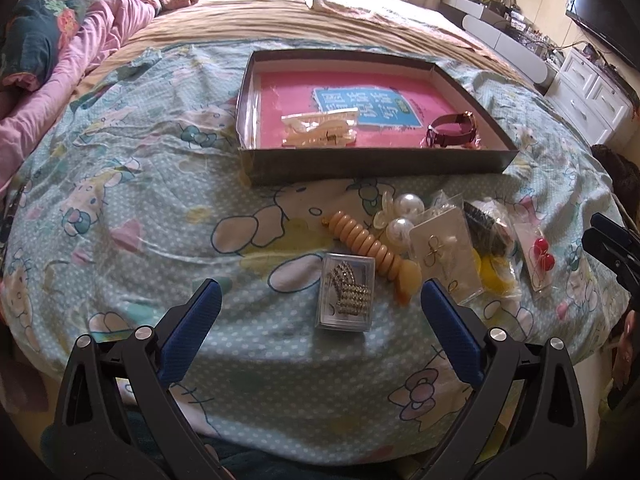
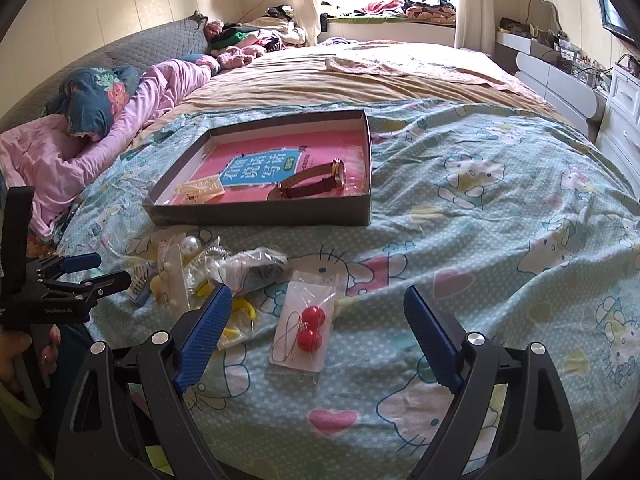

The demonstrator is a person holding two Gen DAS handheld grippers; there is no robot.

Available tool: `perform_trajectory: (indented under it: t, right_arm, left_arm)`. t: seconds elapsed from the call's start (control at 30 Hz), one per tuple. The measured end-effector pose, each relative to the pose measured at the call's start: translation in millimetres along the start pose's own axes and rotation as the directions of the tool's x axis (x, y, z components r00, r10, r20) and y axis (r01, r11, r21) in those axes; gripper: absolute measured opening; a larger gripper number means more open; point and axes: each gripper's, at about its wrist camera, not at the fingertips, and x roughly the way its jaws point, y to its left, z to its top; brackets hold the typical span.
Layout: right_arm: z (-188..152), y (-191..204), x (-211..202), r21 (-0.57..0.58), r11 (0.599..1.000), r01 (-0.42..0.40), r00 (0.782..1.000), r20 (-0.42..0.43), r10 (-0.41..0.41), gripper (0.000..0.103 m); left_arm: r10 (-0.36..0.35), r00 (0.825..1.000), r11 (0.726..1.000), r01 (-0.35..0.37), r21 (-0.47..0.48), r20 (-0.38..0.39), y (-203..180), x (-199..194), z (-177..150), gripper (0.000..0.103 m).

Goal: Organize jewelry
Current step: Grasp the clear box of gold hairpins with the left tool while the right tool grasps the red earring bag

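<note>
A shallow dark box (image 1: 376, 166) (image 2: 260, 214) with a pink book inside lies on the bed; it holds a cream hair clip (image 1: 318, 128) (image 2: 202, 192) and a maroon-strap watch (image 1: 452, 130) (image 2: 316, 182). Jewelry lies loose in front of it: a clear case of rhinestone earrings (image 1: 347, 294), an orange bead bracelet (image 1: 372, 250), pearl pieces (image 1: 404, 216), a gold earring card (image 1: 442, 256), and a bag of red ball earrings (image 1: 540, 256) (image 2: 306, 330). My left gripper (image 1: 320, 300) is open, its jaws either side of the clear case. My right gripper (image 2: 318, 308) is open over the red earrings.
The bed has a Hello Kitty sheet (image 2: 500, 220). Pink bedding and pillows (image 2: 80, 148) lie to the left. White drawers and a dresser (image 1: 580, 92) stand on the right with a TV above. A dark bagged hair piece (image 2: 256, 268) and yellow items (image 1: 494, 276) lie in the pile.
</note>
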Motion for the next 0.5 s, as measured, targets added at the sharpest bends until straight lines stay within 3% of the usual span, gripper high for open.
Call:
perform_trajectory:
  t: [0.1, 0.2, 0.4, 0.5]
  right_arm:
    - [-6, 0, 4, -0.001, 1.0, -0.002, 1.0, -0.019, 0.002, 0.087]
    - [-11, 0, 10, -0.002, 1.0, -0.001, 0.999, -0.041, 0.001, 0.087]
    - [-19, 1, 22, 0.007, 1.0, 0.002, 0.997, -0.079, -0.001, 0.087]
    - [-21, 1, 30, 0.011, 1.0, 0.005, 0.996, -0.093, -0.004, 0.087]
  left_arm:
    - [-0.026, 0.999, 0.999, 0.027, 0.017, -0.038, -3, 8, -1, 0.067]
    - [-0.025, 0.997, 0.999, 0.028, 0.038, -0.071, -7, 15, -3, 0.062]
    - [-0.046, 0.993, 0.999, 0.049, 0.024, -0.107, -8, 25, -3, 0.039]
    - [-0.055, 0.992, 0.998, 0.057, 0.018, -0.115, -8, 28, -3, 0.037]
